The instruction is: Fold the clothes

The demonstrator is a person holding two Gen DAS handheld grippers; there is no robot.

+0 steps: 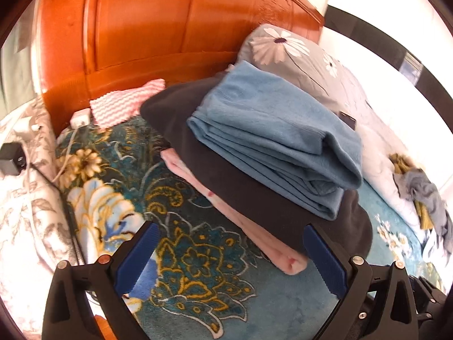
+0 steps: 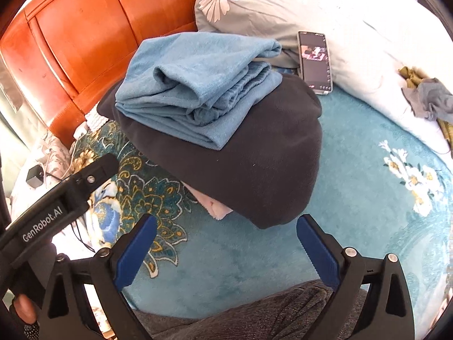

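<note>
Both grippers, left gripper [image 1: 229, 255] & right gripper [image 2: 226, 249], spread w/ nothing held, near folded stack [image 2: 198, 104].

Both close above shared stack [image 1: 271, 147]

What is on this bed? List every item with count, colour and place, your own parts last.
folded blue garment: one, light blue, top of the stack
dark garment: one, black, under the blue one
pink garment: one, pale pink, bottom of the stack
blanket: one, teal floral, under the stack
pillow: one, grey with daisies, by the headboard
phone: one, black, leaning on the pillow
headboard: one, orange wood, behind
unfolded clothes: small heap, grey and olive, far right
striped cloth: one, pink-white, near the headboard
charger: one, black, left edge
left gripper: open, empty
right gripper: open, empty
</note>
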